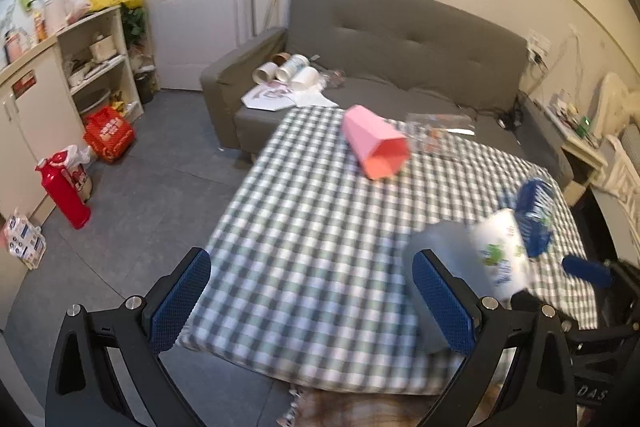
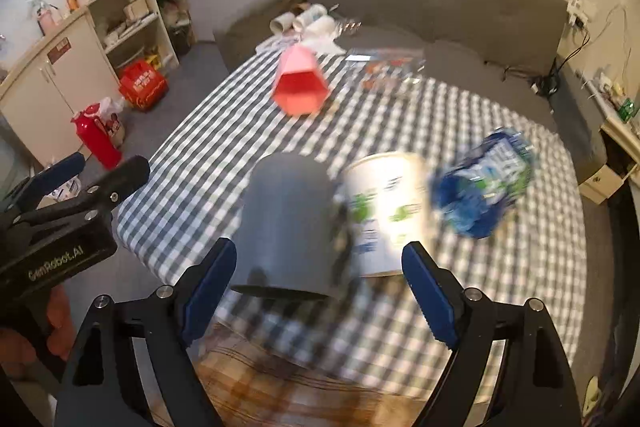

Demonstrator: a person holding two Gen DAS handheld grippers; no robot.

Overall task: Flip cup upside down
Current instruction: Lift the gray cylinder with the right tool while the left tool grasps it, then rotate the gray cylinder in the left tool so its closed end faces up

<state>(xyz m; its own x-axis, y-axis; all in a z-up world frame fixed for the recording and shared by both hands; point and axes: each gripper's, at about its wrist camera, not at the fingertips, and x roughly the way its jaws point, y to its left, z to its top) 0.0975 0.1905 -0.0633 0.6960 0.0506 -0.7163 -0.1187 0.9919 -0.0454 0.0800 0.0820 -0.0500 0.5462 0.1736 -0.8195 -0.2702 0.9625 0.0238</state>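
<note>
A: From the left wrist we see our left gripper (image 1: 312,307) with its fingers spread wide over the checked tablecloth (image 1: 320,227), holding nothing. The grey cup (image 1: 444,267) is a blur just beside the right-hand pad.

B: From the right wrist, our right gripper (image 2: 318,291) is spread too, and empty. The grey cup (image 2: 286,231) stands mouth down on the cloth between the fingers, touching the white can (image 2: 386,211). A pink cup (image 2: 300,83) lies on its side, well apart.
</note>
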